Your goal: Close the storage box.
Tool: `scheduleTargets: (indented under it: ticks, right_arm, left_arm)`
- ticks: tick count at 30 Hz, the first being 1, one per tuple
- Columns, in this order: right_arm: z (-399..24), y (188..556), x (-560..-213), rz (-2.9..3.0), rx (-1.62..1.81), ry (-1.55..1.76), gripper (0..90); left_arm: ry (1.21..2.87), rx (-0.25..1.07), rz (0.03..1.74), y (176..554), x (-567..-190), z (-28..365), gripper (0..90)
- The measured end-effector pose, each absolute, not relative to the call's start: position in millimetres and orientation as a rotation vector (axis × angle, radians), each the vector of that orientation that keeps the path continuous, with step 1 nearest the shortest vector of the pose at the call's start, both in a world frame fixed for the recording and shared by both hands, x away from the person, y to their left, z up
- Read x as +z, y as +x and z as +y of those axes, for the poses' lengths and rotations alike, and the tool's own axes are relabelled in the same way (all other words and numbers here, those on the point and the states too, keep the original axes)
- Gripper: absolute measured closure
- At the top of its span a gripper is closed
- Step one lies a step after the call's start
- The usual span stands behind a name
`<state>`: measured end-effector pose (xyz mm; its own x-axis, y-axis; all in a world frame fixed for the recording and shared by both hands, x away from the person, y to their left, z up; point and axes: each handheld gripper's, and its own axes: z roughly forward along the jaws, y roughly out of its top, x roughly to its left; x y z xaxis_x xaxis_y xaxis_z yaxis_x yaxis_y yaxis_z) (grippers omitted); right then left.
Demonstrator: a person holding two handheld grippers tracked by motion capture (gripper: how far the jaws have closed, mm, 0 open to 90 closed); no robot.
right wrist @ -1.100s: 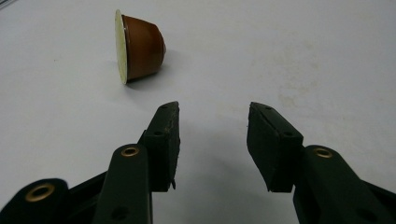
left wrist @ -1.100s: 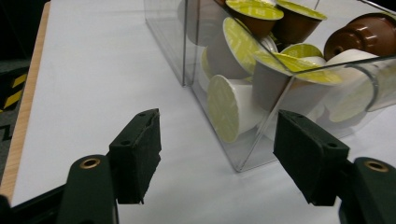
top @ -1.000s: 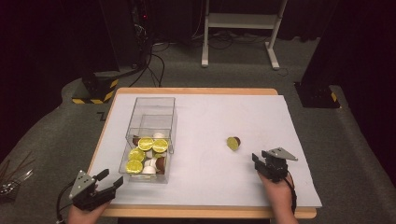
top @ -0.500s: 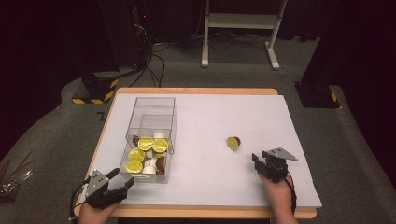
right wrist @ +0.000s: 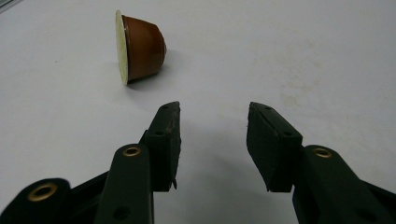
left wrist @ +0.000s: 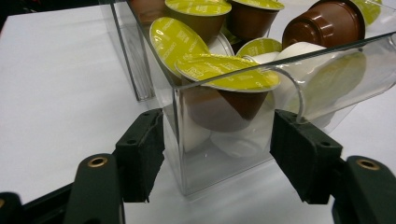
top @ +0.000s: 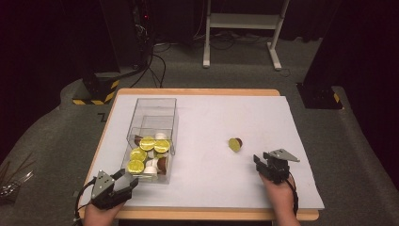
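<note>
Left gripper (top: 123,181) at the near corner of the clear box (top: 153,106) of capsules (top: 147,143); jaws have just been closing, box corner between them, left pad looks to touch the wall, right pad just beside it. Right gripper (top: 261,164) part open, empty, loose capsule (top: 235,143) lying on its side on the white table (top: 244,117) just beyond it.

Capsules (top: 148,155) fill the box (top: 153,106) left on the table (top: 263,115); one capsule (top: 235,144) lies right.

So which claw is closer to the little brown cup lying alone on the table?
The right claw. The brown cup lies on its side just ahead of its open jaws, not touching. The left claw is far off, at the near corner of the clear box.
</note>
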<state>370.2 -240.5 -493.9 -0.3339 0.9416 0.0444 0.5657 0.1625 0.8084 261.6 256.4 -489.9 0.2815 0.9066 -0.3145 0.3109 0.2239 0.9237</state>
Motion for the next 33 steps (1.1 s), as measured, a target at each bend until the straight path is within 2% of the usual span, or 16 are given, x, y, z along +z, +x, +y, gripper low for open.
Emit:
scheduleTargets:
  ticks: [29, 31, 33]
  right_arm:
    - [-240, 370, -494, 1.967, 1.047, 1.421, 54.6]
    - [-240, 370, -494, 1.967, 1.047, 1.42, 54.6]
    - [-240, 370, -494, 1.968, 1.047, 1.421, 54.6]
  left_arm:
    - [1.281, 0.67, 1.276, 289, -486, 253, 39.5]
    - [1.274, 0.669, 1.288, 293, -486, 252, 39.0]
    - [1.294, 0.647, 1.306, 298, -486, 250, 33.9]
